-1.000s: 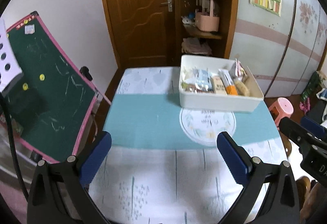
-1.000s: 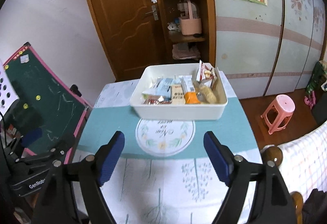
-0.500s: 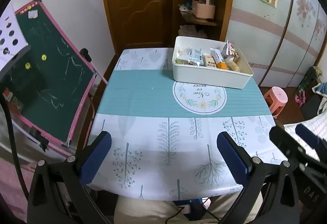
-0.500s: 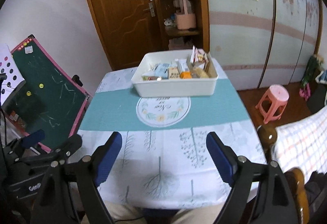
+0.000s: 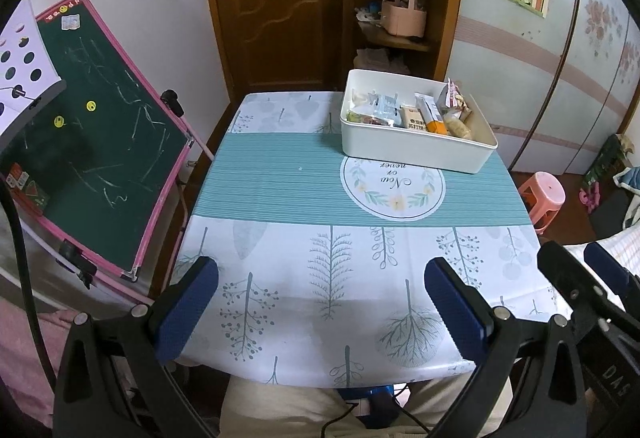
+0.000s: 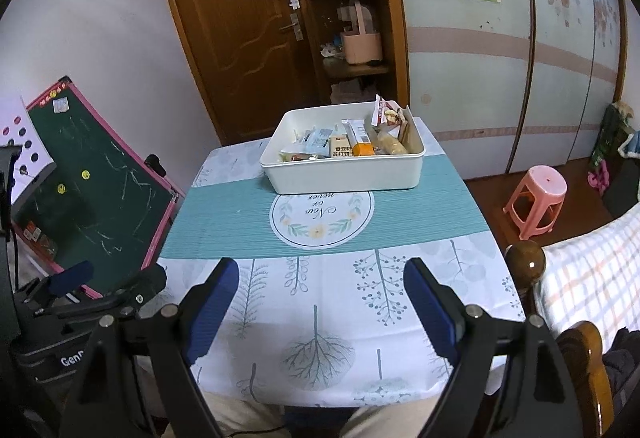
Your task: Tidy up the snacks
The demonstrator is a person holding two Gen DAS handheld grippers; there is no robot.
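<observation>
A white bin (image 5: pixel 416 154) (image 6: pixel 344 174) stands at the far right part of the table and holds several snack packets (image 5: pixel 416 114) (image 6: pixel 352 144), lying and standing side by side. My left gripper (image 5: pixel 320 306) is open and empty above the table's near edge. My right gripper (image 6: pixel 322 308) is open and empty too, over the near edge, to the right of the left one. Both are far from the bin. The right gripper also shows in the left wrist view (image 5: pixel 592 278); the left gripper shows in the right wrist view (image 6: pixel 100 286).
The table (image 5: pixel 320 278) wears a white and teal cloth with a round print (image 6: pixel 320 218). A green chalkboard easel (image 5: pixel 88 134) stands at the left. A pink stool (image 6: pixel 536 198) and a bed (image 6: pixel 592 278) are at the right. A door and shelves stand behind.
Both grippers have pulled back from near the bin to the table's near edge and risen. The bin looks smaller and farther. Both stayed open and empty.
</observation>
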